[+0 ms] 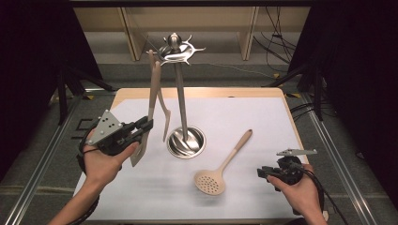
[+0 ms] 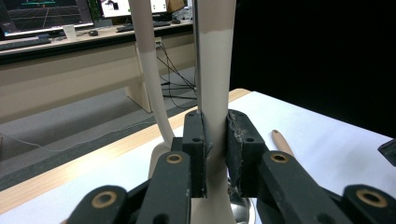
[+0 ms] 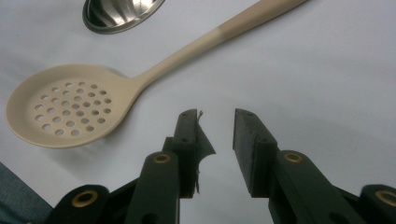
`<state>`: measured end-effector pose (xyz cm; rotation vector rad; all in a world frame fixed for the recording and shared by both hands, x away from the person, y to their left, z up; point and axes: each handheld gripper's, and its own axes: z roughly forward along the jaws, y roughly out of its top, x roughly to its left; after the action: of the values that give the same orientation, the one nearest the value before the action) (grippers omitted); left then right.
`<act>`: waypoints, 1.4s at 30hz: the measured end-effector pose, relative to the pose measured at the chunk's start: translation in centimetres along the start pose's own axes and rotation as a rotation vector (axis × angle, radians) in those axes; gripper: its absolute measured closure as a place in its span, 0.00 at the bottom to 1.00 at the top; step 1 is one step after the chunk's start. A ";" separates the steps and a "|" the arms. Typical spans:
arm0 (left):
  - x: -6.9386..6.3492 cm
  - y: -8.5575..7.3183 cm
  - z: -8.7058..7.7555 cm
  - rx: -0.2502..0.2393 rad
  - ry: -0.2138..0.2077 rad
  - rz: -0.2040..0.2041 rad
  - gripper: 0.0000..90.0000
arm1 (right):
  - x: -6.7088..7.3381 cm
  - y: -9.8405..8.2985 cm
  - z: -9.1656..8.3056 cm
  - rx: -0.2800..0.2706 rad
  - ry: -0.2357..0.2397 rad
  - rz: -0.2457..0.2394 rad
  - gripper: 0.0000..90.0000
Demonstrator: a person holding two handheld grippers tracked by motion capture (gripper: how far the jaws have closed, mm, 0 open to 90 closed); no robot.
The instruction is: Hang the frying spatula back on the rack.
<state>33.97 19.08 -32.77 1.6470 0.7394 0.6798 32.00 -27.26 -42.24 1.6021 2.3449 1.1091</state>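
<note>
High view: even overhead light on the white tabletop (image 1: 244, 117); surroundings at both side edges near black. Soft, faint shadows just beside the slotted spoon (image 1: 220, 164) and under the steel stand (image 1: 183, 136), whose base and top ring show bright glare. Picture slightly soft overall, fine detail lost; the tabletop's far edge looks straight, no marked bending.

Left gripper view: right half black, left background lit and mildly blurred. The clamped pale utensil handle (image 2: 215, 93) is close and soft-edged; jaws sharp enough to show scuffed pads.

Right gripper view: bright, flat light, tabletop greyish-white. Spoon holes crisp; broad soft shadow under the bowl. Steel base at top edge mirrors light. Near jaws slightly soft.
</note>
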 end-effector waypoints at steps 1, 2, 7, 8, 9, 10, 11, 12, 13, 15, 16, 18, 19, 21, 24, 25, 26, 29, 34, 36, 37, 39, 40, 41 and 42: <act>0.0 0.0 0.1 0.000 0.003 0.002 0.87 | 0.0 0.0 0.0 -0.003 -0.001 -0.003 0.79; -0.1 0.0 0.1 0.002 0.005 0.003 0.87 | -0.1 0.0 0.1 -0.008 -0.001 -0.011 0.79; -0.4 -0.1 0.3 0.014 0.024 -0.003 0.87 | 0.0 0.0 0.0 -0.004 -0.001 -0.007 0.79; -0.5 -0.1 0.4 0.013 0.027 -0.001 0.87 | 0.0 0.0 0.0 0.000 0.001 0.001 0.79; -0.5 -0.1 0.4 0.017 0.032 0.001 0.86 | 0.0 0.0 0.0 0.000 0.001 0.001 0.79; -0.6 -0.1 0.4 0.017 0.043 0.001 0.86 | 0.0 0.0 -0.1 0.000 0.006 0.000 0.79; -0.6 -0.1 0.5 0.017 0.039 0.006 0.86 | 0.0 0.0 -0.1 -0.001 0.004 0.001 0.79; -0.7 -0.1 0.5 0.017 0.043 0.011 0.86 | 0.0 0.0 -0.1 -0.002 0.001 0.001 0.79; -0.8 -0.1 0.5 0.021 0.055 0.013 0.86 | 0.0 0.0 0.0 -0.002 0.002 0.000 0.79; -0.9 -0.1 0.7 0.020 0.059 0.020 0.86 | 0.0 0.0 0.0 0.000 0.007 -0.002 0.79; -1.0 -0.1 0.8 0.022 0.062 0.023 0.86 | 0.0 0.0 0.0 -0.002 0.004 -0.001 0.79; -1.1 -0.1 1.0 0.023 0.053 0.026 0.86 | 0.0 0.0 0.0 -0.002 0.003 -0.001 0.79; -1.2 -0.1 1.1 0.024 0.063 0.026 0.85 | 0.0 0.0 -0.1 -0.003 0.002 -0.001 0.79; -1.4 -0.1 1.3 0.022 0.053 0.029 0.85 | 0.1 0.0 -0.1 -0.004 -0.009 0.001 0.79; -1.5 0.0 1.5 0.023 0.052 0.031 0.85 | 0.0 0.0 0.0 -0.009 0.001 -0.006 0.79; -1.5 0.0 1.6 0.023 0.051 0.030 0.85 | -0.1 0.0 0.0 -0.012 0.001 -0.009 0.79; -1.6 0.0 1.7 0.021 0.051 0.030 0.84 | -0.1 0.0 -0.1 -0.010 0.000 -0.007 0.79; -1.7 0.0 1.9 0.024 0.053 0.034 0.84 | -0.1 0.0 -0.1 -0.011 0.005 -0.006 0.79; -1.8 0.2 2.2 0.021 0.053 0.039 0.83 | -0.1 -0.1 -0.1 -0.012 0.002 -0.009 0.79; -1.9 0.2 2.3 0.017 0.055 0.038 0.83 | -0.2 -0.1 -0.2 -0.007 0.002 -0.011 0.79; -1.9 0.3 2.4 0.018 0.055 0.041 0.83 | -0.2 -0.1 -0.2 -0.008 0.002 -0.011 0.79; -2.0 0.4 2.5 0.010 0.057 0.048 0.84 | -0.2 -0.1 -0.2 -0.008 0.003 -0.011 0.79; -2.0 0.4 2.5 0.009 0.058 0.049 0.84 | -0.1 -0.1 -0.1 -0.012 -0.003 -0.009 0.79; -2.0 0.5 2.5 0.007 0.057 0.049 0.84 | -0.1 -0.1 -0.1 -0.012 0.002 -0.008 0.79; -2.0 0.5 2.5 0.007 0.057 0.051 0.84 | -0.1 -0.1 -0.1 -0.012 0.001 -0.007 0.79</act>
<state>34.69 15.92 -32.78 1.6636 0.7434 0.7643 31.96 -27.44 -42.28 1.5883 2.3383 1.1200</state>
